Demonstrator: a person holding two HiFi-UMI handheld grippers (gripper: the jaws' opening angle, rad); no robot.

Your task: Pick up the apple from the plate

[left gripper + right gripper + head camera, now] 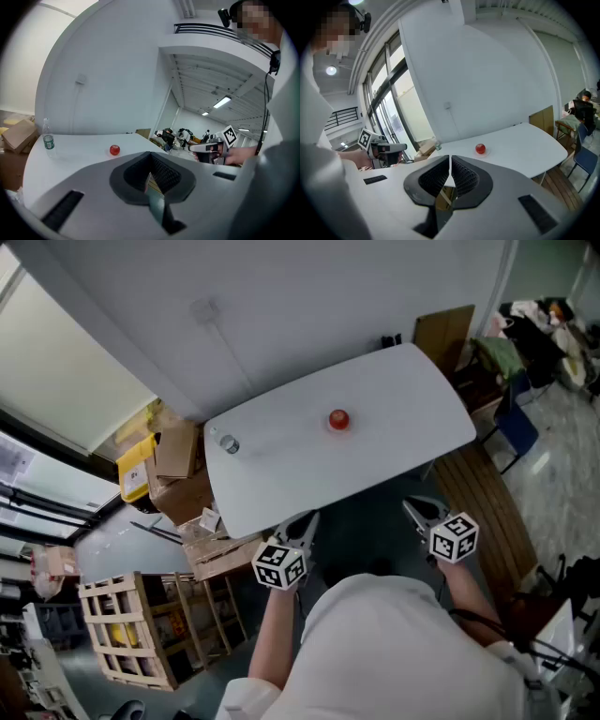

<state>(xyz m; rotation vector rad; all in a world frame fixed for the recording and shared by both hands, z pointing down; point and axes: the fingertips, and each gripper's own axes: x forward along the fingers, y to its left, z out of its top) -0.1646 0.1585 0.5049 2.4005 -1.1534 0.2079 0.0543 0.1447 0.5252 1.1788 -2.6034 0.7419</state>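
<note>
A small red apple (338,419) sits on a pale plate (338,430) near the middle of the white table (394,409). Both grippers hover short of the table's near edge, well back from the apple. My left gripper (302,526) is shut with nothing in it, and my right gripper (421,513) is shut and empty too. In the left gripper view the apple (114,150) lies far beyond the closed jaws of the left gripper (151,157). The right gripper view shows the apple (480,149) on its plate (480,154), ahead of the right gripper (450,159).
A clear water bottle (228,443) stands at the table's left end. Cardboard boxes (178,465) and a wooden crate (131,634) crowd the floor at left. A brown board (445,334) leans on the wall, with a blue chair (516,427) at right.
</note>
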